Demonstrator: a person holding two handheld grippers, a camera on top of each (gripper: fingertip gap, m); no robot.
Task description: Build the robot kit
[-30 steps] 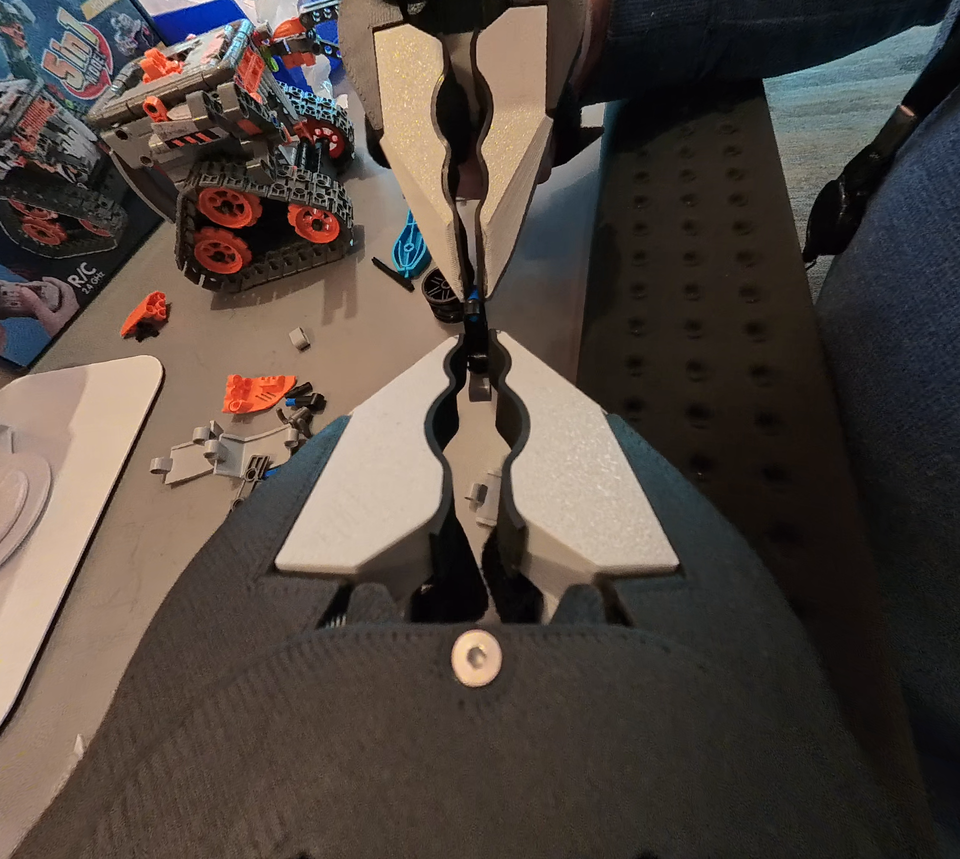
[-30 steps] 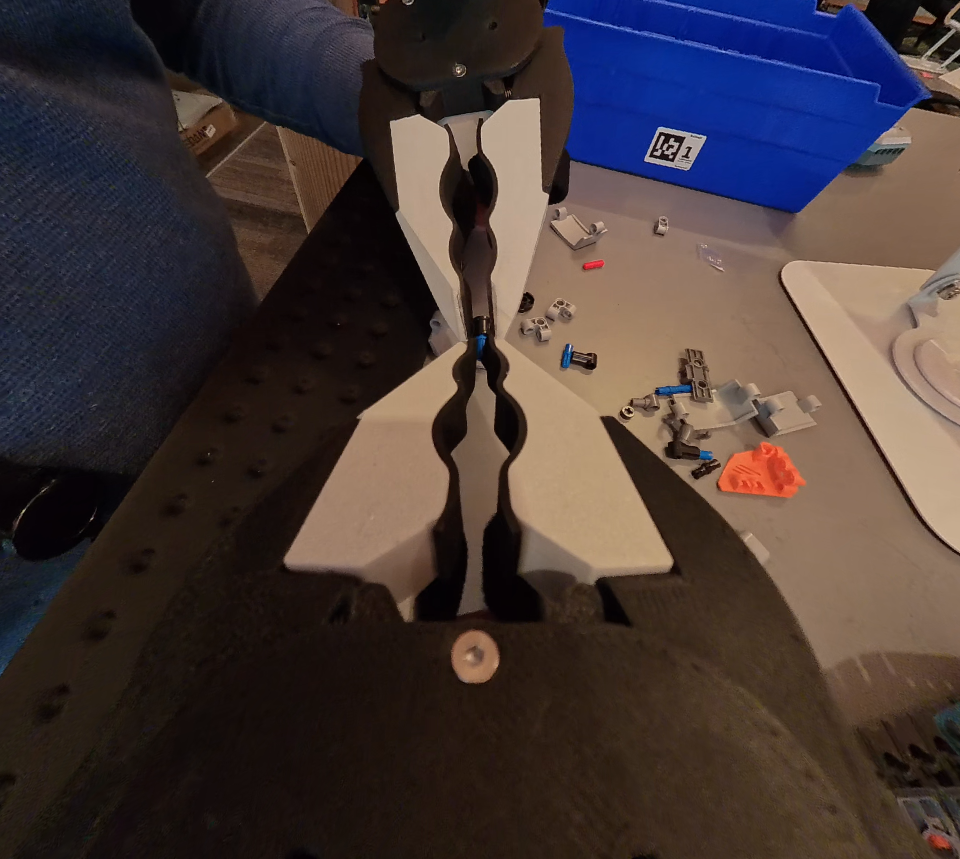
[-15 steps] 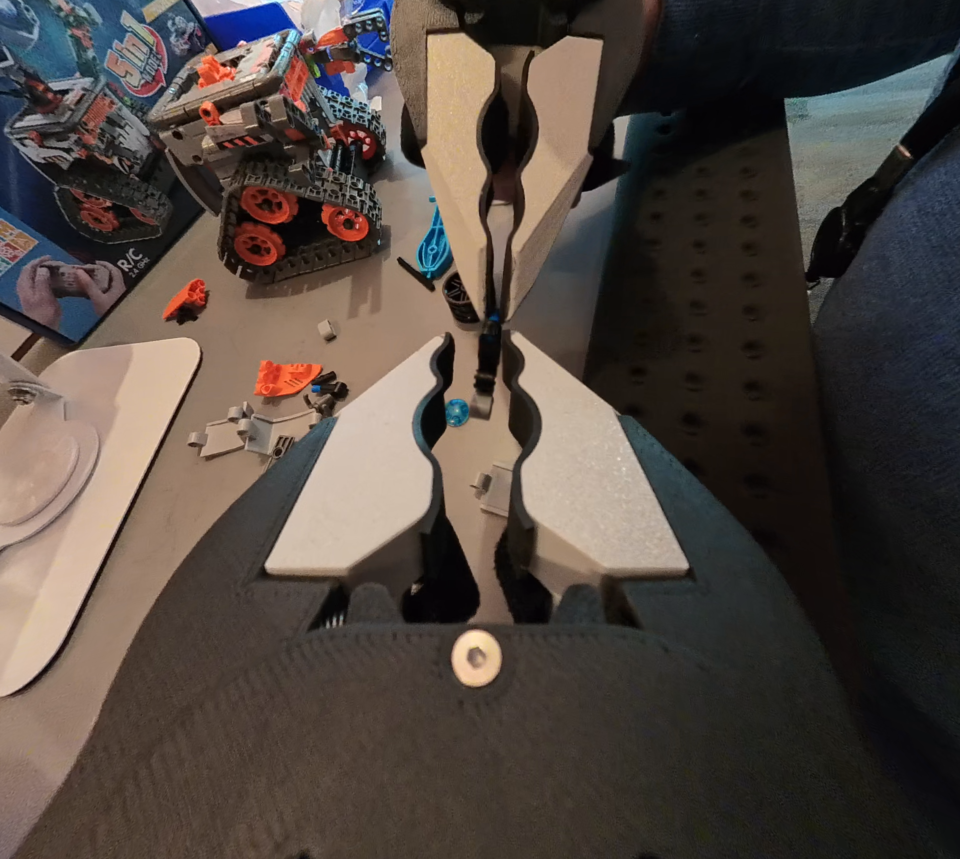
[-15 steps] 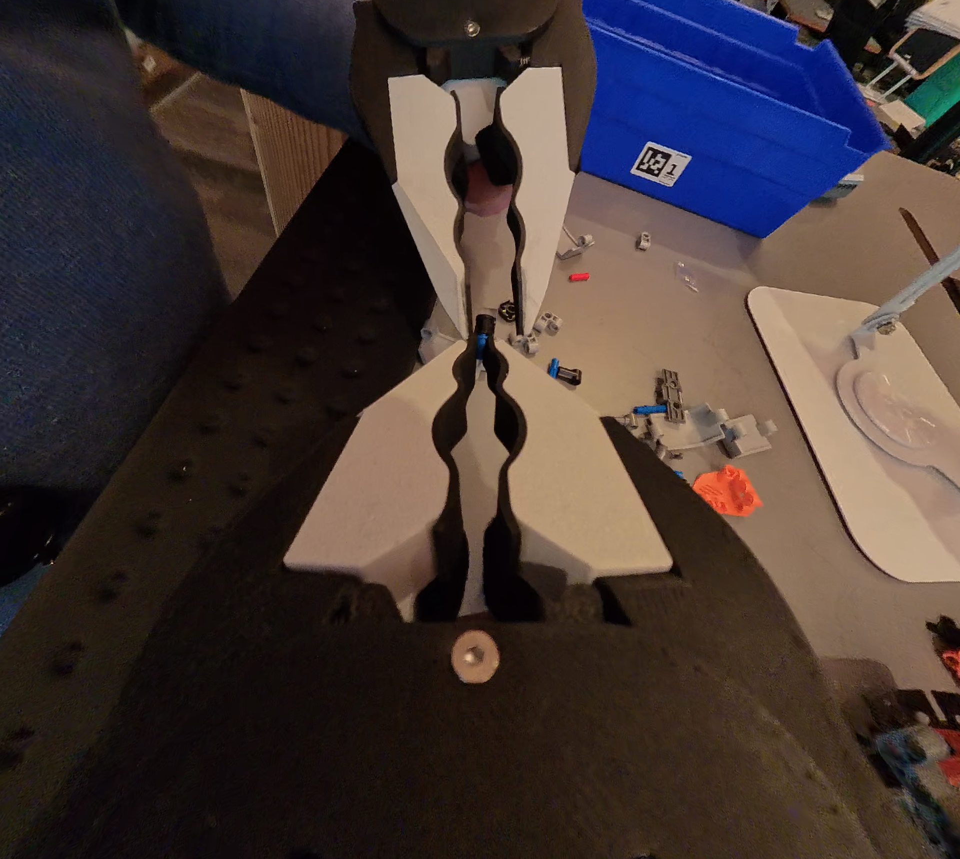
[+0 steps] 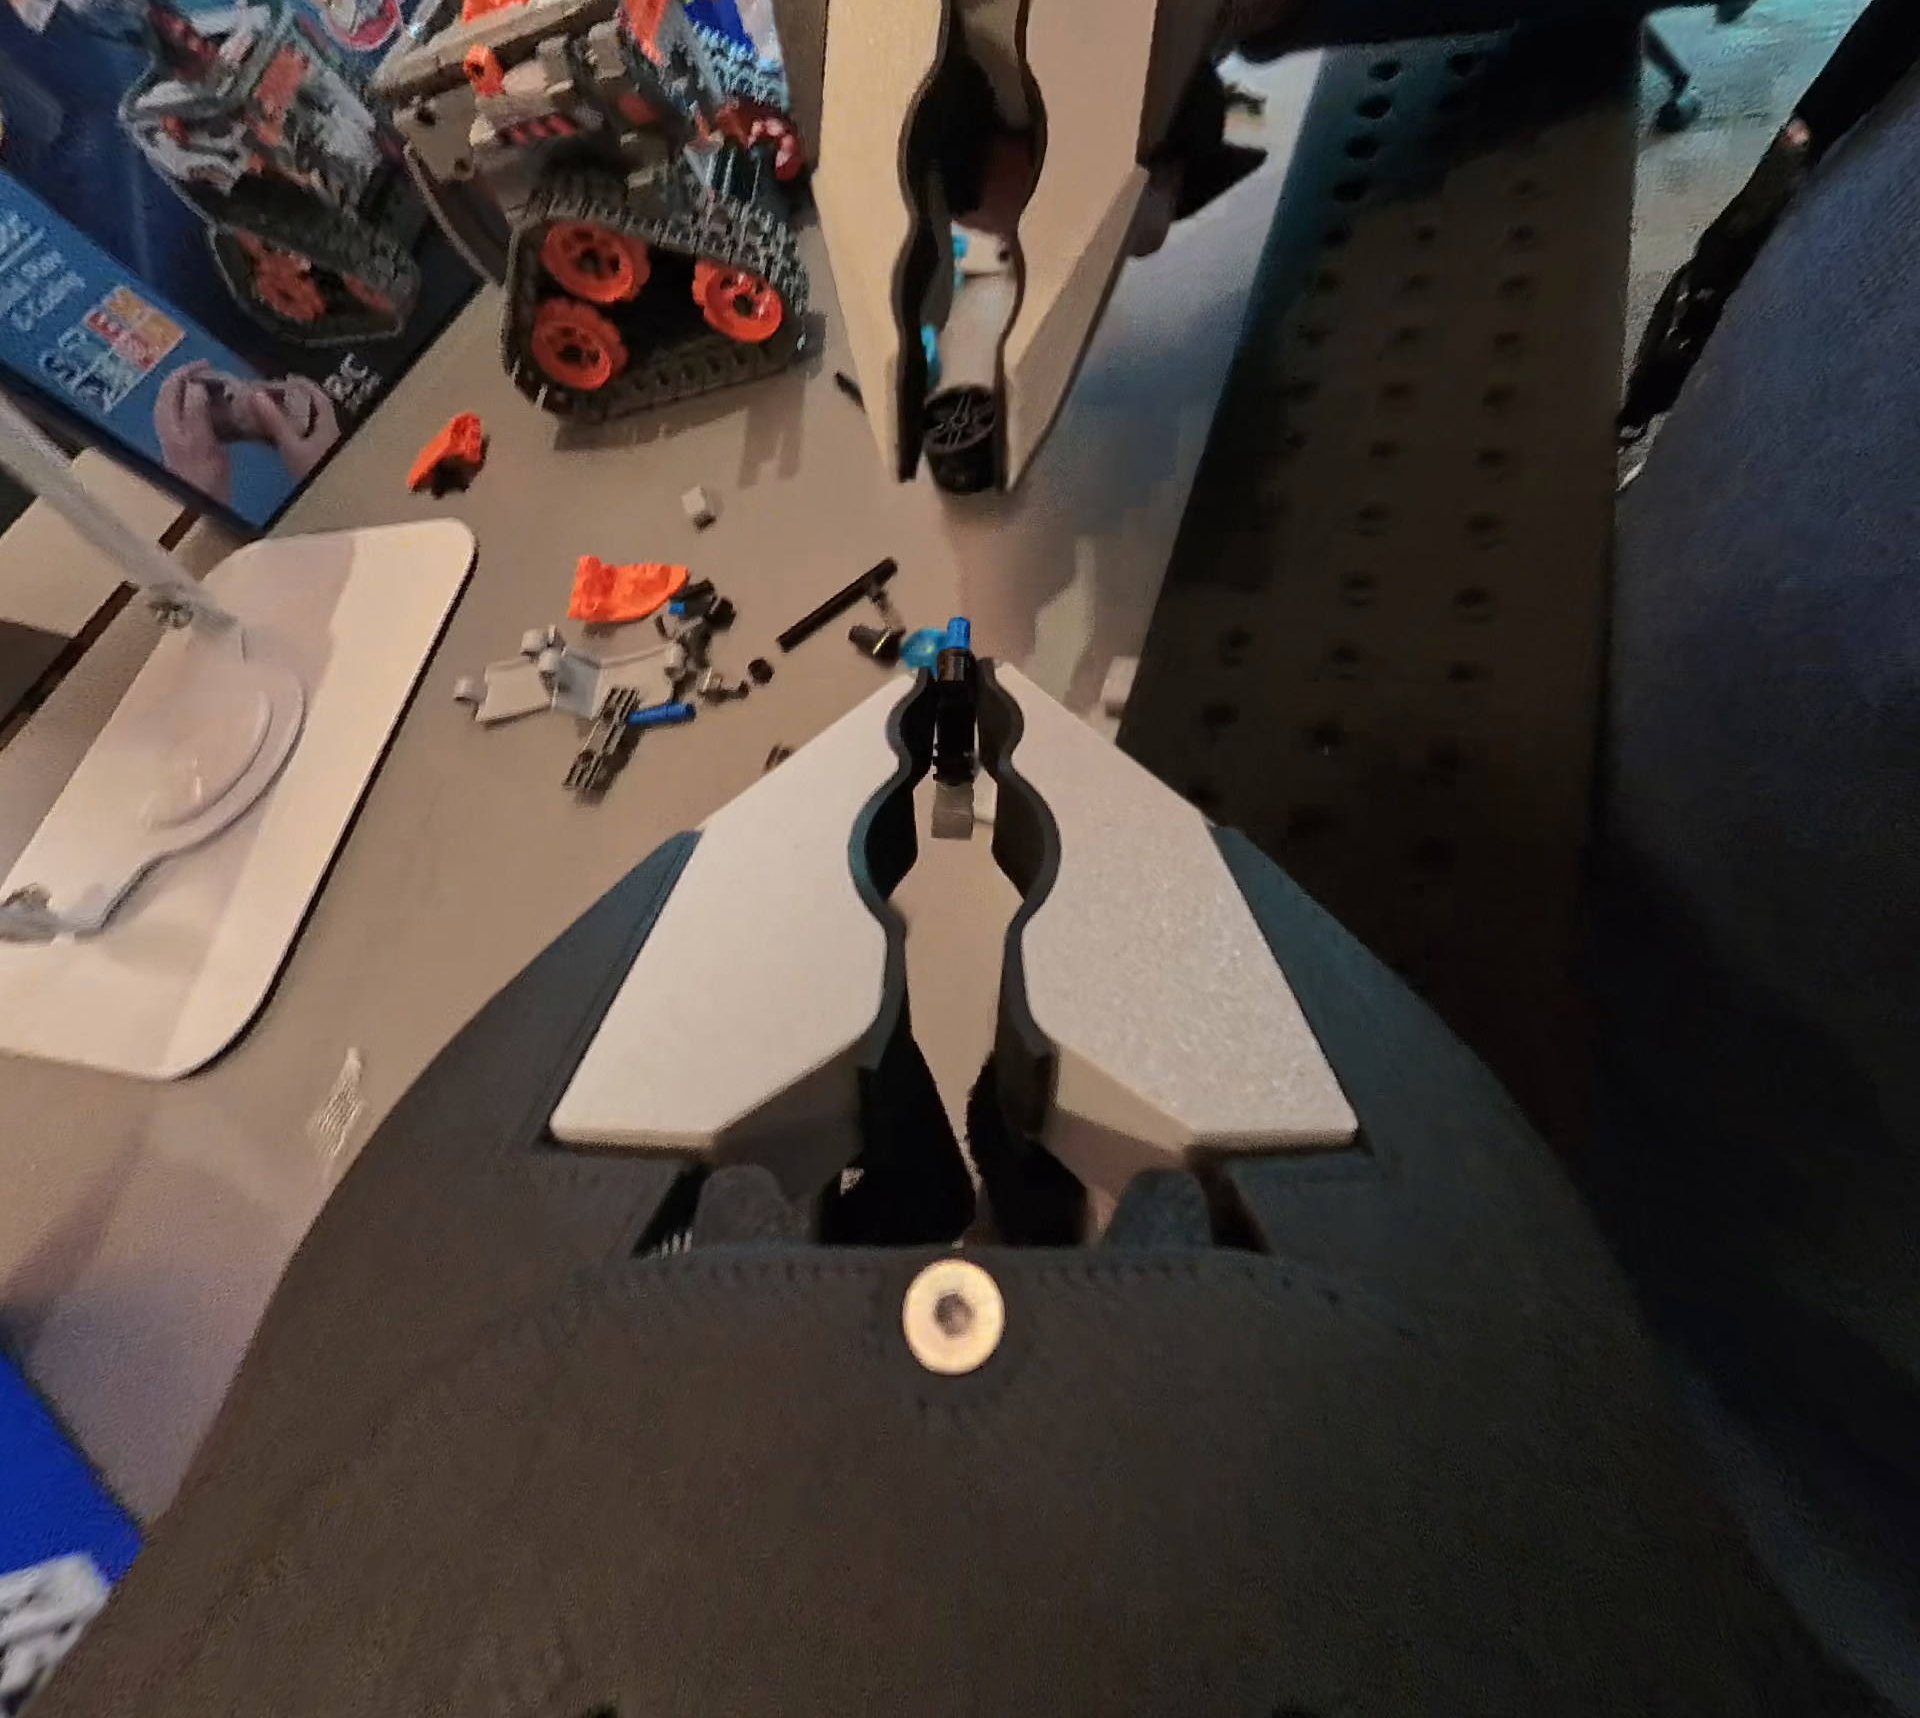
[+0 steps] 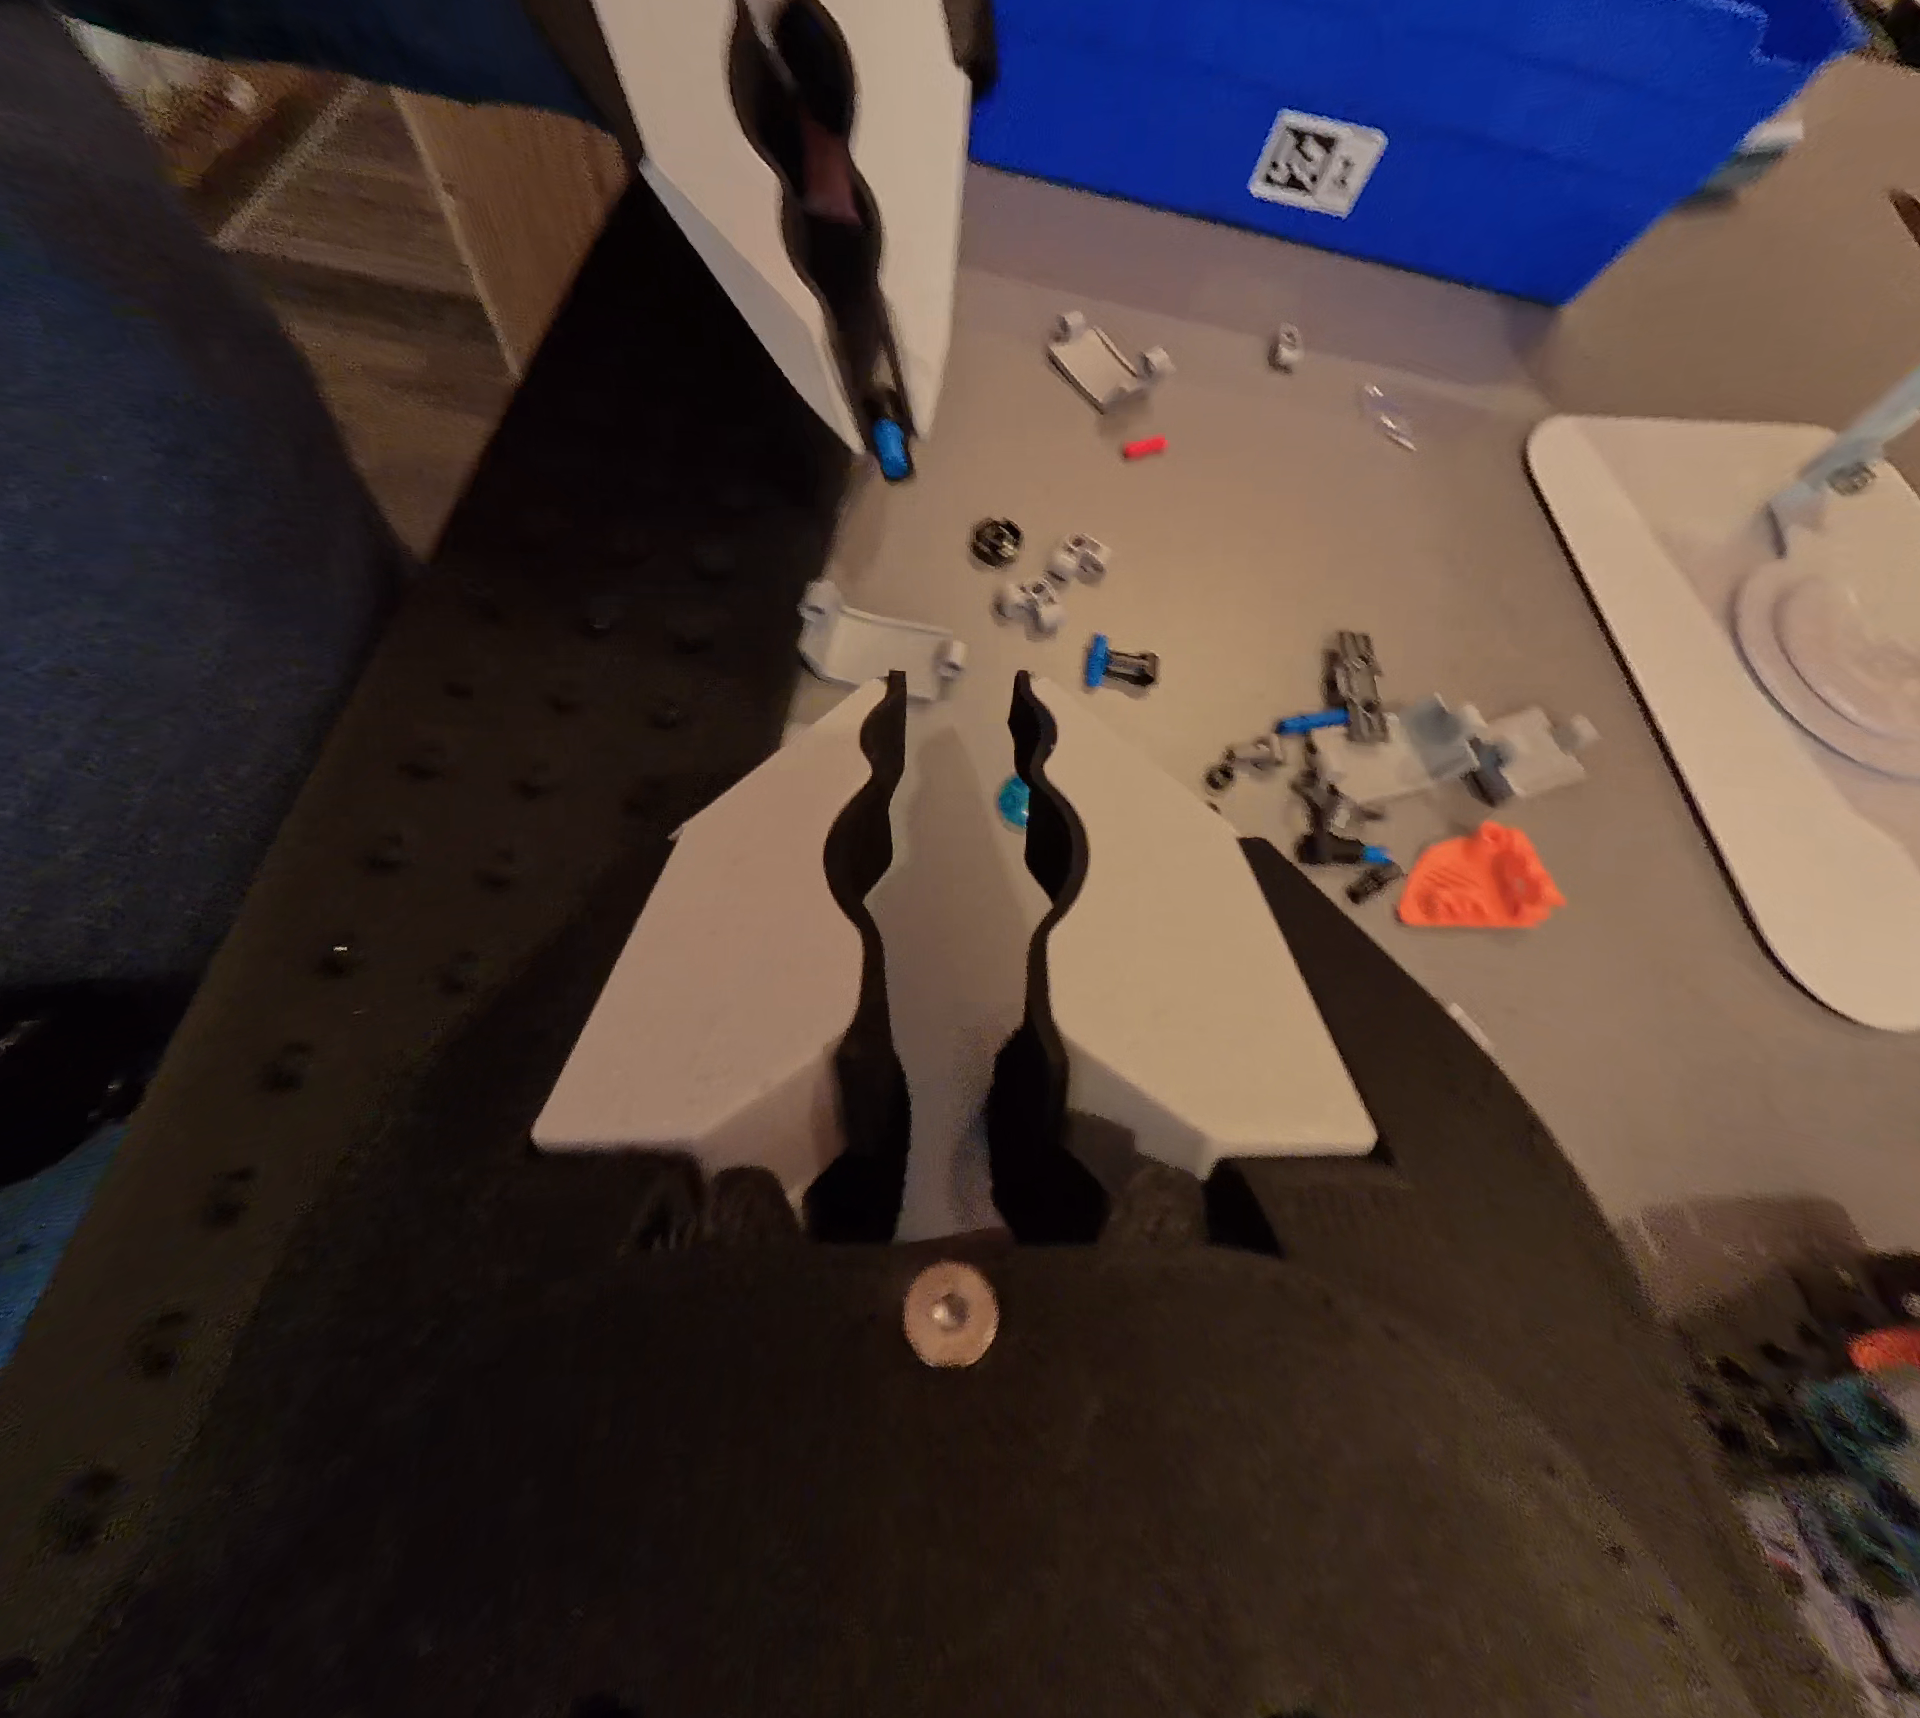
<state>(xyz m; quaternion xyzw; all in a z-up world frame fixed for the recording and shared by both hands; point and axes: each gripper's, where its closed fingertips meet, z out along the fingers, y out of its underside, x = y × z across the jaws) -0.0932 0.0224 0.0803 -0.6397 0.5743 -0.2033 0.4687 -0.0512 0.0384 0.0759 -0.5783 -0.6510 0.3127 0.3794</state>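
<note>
My left gripper (image 5: 954, 681) is shut on a small black connector (image 5: 952, 718) with a blue pin at its front end, held above the grey table. It also shows in the right wrist view (image 6: 888, 432), with the blue pin (image 6: 890, 444) sticking out of its tips. My right gripper (image 6: 956, 686) is open and empty, just above a grey bracket (image 6: 878, 645) and a clear blue round piece (image 6: 1013, 804). In the left wrist view the right gripper (image 5: 951, 463) hangs farther off, with a black wheel (image 5: 961, 421) behind its tips.
A tracked toy vehicle (image 5: 644, 255) and its box (image 5: 156, 110) stand at the far left. Loose grey, black and orange parts (image 5: 592, 681) lie beside a white stand base (image 5: 208, 733). A blue bin (image 6: 1351, 37) stands at the back. A black perforated board (image 5: 1403, 525) borders the table. My hands' fingertips stand some 6 cm from each other. About 7 cm separates my left fingertips from the grey bracket (image 6: 878, 645).
The two grippers were tip to tip on the connector. They have drawn apart: the right one has opened and backed off, and the left one keeps the connector.
</note>
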